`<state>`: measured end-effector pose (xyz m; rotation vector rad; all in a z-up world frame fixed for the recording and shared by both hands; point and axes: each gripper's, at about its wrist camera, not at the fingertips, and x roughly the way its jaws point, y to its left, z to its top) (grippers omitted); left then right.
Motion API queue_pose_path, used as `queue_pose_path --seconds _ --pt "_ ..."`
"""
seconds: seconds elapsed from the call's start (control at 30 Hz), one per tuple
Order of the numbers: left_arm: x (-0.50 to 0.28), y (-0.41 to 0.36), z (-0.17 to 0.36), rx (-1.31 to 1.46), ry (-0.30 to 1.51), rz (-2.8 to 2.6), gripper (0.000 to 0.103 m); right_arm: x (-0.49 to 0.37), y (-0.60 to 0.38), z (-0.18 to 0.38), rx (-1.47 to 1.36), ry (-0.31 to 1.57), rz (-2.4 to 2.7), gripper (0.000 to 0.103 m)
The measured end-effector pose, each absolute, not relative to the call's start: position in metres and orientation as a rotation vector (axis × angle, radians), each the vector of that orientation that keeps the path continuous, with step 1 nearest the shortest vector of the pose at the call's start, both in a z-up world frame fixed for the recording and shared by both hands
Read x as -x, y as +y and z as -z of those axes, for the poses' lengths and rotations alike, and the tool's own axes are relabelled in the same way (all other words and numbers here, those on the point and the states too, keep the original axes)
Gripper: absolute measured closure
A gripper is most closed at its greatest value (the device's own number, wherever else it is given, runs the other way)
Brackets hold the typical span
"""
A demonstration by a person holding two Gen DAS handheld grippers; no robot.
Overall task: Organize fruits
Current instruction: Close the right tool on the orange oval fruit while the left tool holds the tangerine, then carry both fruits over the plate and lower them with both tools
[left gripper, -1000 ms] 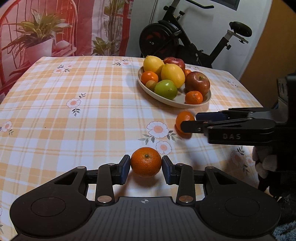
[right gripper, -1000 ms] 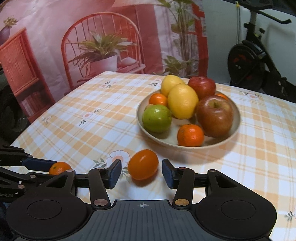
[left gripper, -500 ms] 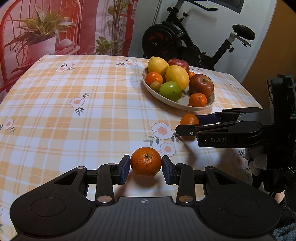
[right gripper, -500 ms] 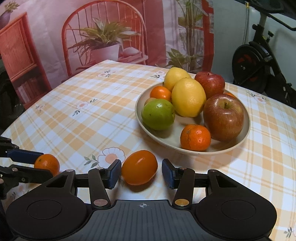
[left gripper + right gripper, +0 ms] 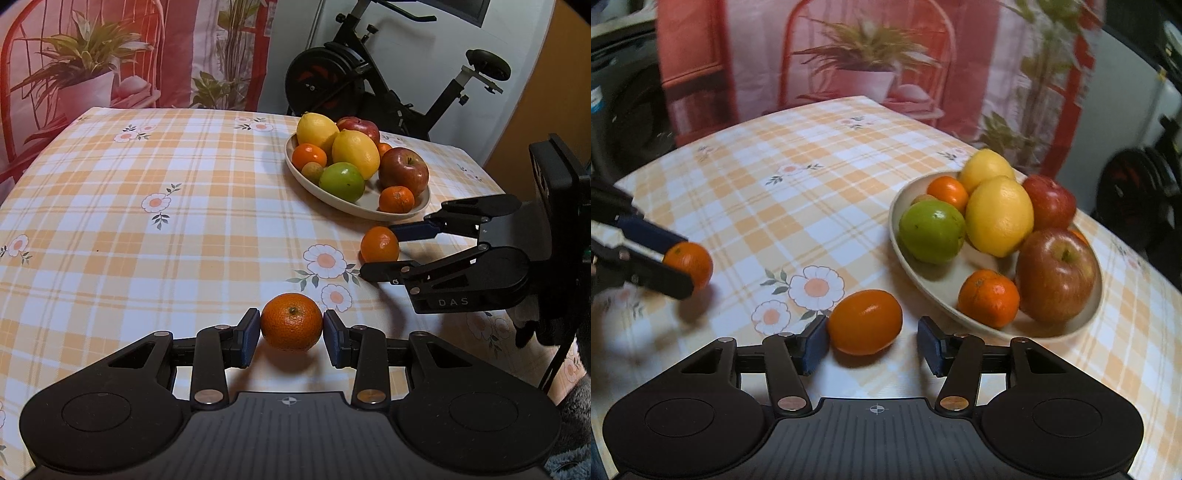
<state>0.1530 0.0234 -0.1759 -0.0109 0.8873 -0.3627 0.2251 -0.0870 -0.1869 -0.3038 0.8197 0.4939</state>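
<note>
- Left gripper (image 5: 291,328): pads clamped on a mandarin (image 5: 291,322), just above the checked tablecloth (image 5: 147,240).
- Right gripper (image 5: 873,338): jaws opening; oval orange fruit (image 5: 865,321) between them, touching the left pad, clear of the right.
- Bowl (image 5: 945,295) of fruit just beyond; the motion blur leaves contact with the cloth unclear.

Both wrist cams close, angled down; share fruit bowl (image 5: 421,212).

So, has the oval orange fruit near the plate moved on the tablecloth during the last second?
No. In the left wrist view the oval orange fruit lies right of the large flower print, just below the plate rim, as before.
</note>
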Motion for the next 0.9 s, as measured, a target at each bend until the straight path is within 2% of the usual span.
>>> queue_pose_path --seconds 0.27,0.43,0.7,0.9 --pt "-0.154 0.024 0.176 0.013 0.89 0.356 0.064 -0.229 -0.077 0.185 0.423 0.795 -0.572 0.053" --pt "-0.154 0.024 0.176 0.014 0.891 0.356 0.064 -0.233 -0.078 0.184 0.421 0.806 -0.599 0.056" --pt "-0.154 0.025 0.176 0.018 0.892 0.355 0.064 -0.234 -0.081 0.185 0.346 0.823 -0.586 0.064" --pt "-0.155 0.025 0.176 0.018 0.891 0.352 0.064 -0.227 -0.088 0.181 0.249 0.804 -0.562 0.064"
